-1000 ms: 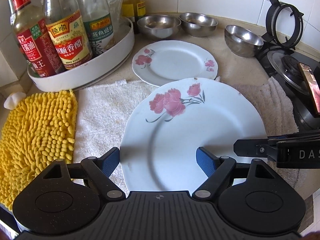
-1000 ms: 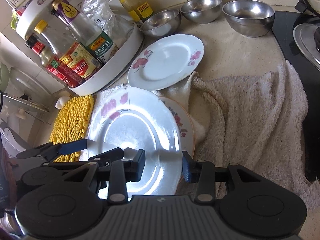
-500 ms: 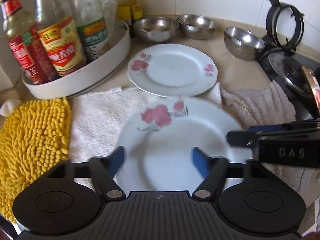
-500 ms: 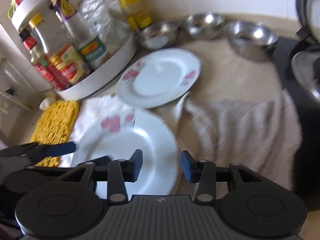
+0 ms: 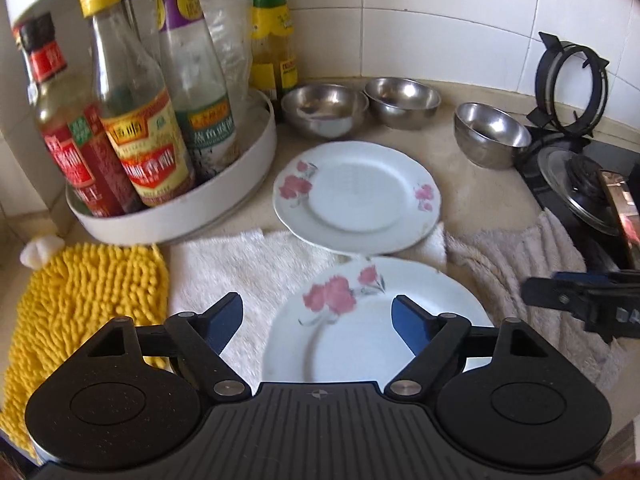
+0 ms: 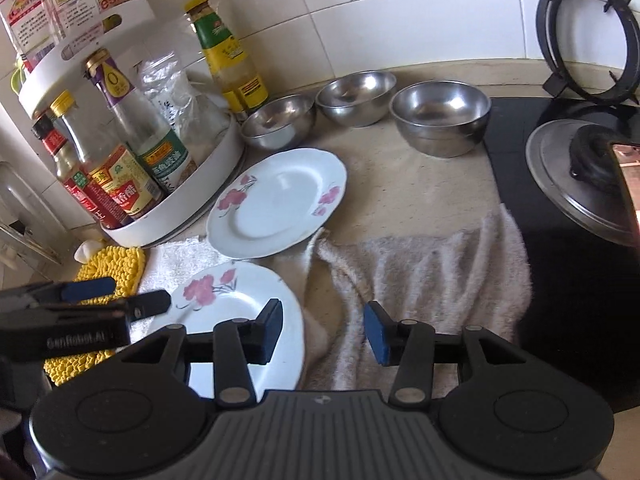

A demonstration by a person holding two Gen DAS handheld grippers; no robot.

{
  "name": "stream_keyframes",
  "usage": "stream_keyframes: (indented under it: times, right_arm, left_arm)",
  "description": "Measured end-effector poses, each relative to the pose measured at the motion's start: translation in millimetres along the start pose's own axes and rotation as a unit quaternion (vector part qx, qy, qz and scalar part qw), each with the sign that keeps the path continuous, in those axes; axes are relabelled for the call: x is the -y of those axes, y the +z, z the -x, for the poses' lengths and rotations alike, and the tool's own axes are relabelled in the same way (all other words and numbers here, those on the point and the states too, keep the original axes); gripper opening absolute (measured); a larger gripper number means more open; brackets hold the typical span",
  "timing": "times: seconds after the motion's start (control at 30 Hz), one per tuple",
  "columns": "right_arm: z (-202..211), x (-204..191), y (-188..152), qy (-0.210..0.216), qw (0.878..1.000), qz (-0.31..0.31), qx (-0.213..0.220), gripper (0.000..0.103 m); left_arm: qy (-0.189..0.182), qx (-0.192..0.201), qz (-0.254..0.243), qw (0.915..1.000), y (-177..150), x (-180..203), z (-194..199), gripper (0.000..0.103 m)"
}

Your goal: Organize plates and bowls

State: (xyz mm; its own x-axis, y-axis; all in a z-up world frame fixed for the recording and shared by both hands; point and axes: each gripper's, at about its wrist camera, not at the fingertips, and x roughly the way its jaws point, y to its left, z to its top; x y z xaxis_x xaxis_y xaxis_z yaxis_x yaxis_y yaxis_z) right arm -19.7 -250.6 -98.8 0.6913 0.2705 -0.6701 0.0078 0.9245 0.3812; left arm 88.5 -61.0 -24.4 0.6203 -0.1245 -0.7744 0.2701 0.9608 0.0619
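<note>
On the surface we found little sorted: the near plate lay on the white towel, the far plate just beyond, unstacked. Three steel bowls stood apart. Both left tongs and right tongs gaped, gripping nothing.

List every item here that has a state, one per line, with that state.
Left gripper: open, empty.
Right gripper: open, empty.
Near plate: flat on the white towel, empty.
Far plate: on the counter, empty.
Three steel bowls: upright, unstacked, side by side.
Pot lid: lying on the stove.
</note>
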Motion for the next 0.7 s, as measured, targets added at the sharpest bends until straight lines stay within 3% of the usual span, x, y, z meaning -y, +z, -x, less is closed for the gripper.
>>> stream_keyframes:
  times: [0.2,0.7]
  right_arm:
    - [-16,9,21,0.002,1.0,-0.011,-0.003,0.071]
    - [-82,3,78,-0.03,0.999,-0.019,-0.014,0.071]
  left_arm:
    - [0.019,-0.01,0.006,0.9998,17,-7,-11,0.093]
    - [-0.002,-0.044,0.014,0.9989,56,-34,-77,0.088]
